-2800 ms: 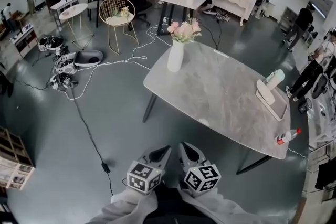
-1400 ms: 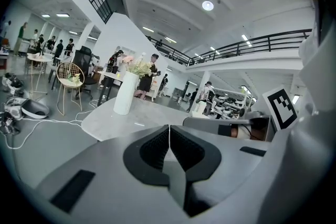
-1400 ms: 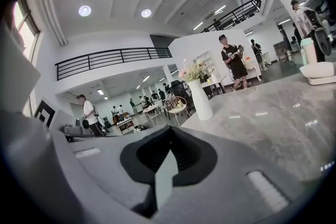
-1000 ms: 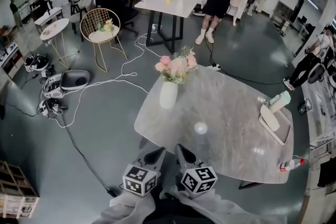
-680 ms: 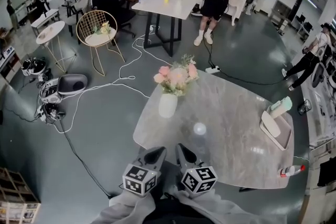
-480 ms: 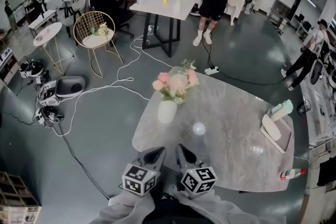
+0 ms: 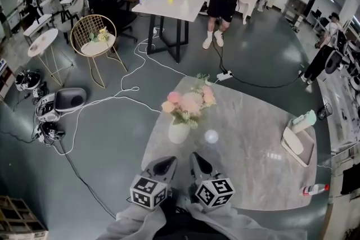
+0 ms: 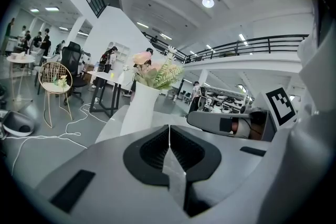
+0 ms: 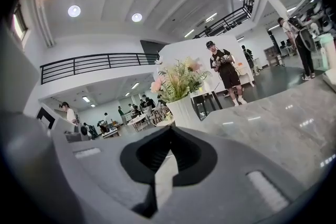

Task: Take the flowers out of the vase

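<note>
- Left gripper: jaws pressed together, nothing between; held low at near edge of surface, aimed at 12 o'clock, probably because no grasp had begun.
- White vase: upright near surface's 9 o'clock edge, at 12 o'clock from both grippers, apart from them.
- Pink flowers: in vase, untouched.
- Right gripper: closed, empty, beside left, aimed at bouquet.
- Jaws needed opening before stem grasp.

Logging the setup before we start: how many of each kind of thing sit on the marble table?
Vase: 1
Flower bunch: 1
Tray: 1
Pale green container on the tray: 1
White oblong thing on the tray: 1
Red-capped bottle: 1
Total: 6
</note>
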### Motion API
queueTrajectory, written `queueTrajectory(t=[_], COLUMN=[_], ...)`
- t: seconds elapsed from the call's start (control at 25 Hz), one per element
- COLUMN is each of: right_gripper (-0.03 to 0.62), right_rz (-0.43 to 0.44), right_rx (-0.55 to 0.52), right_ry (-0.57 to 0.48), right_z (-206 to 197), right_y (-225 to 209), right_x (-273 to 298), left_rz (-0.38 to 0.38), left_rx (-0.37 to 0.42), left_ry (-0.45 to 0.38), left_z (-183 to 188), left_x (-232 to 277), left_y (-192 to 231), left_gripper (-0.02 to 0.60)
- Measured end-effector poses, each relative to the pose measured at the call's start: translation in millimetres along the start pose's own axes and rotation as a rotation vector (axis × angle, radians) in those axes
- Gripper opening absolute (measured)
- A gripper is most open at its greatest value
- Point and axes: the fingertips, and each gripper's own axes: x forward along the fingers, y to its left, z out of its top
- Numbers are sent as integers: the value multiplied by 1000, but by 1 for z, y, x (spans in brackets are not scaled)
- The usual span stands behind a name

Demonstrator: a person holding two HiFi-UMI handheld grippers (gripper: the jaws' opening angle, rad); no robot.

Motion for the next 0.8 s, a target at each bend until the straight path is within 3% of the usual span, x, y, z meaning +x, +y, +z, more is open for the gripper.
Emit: queueTrajectory(t=[0.4, 0.64, 0.68, 0.8], right_gripper=[0, 7, 96, 186], right_rz=[24, 26, 29, 30], right_rx=[-4, -26, -28, -43], right_ry=[-93, -131, -127, -121], right_z=[28, 57, 60, 67], right_y=[9, 11, 10, 7], right_x=[26, 30, 31, 33], left_rz=[-10, -34, -34, -33], left_rx=[6, 6, 6, 3], left_ry=[-35, -68, -72, -85], left_z=[20, 41, 45, 53], left_x=[20, 27, 28, 31], left_y=[45, 50, 51, 53], left_gripper=[9, 9, 9, 9])
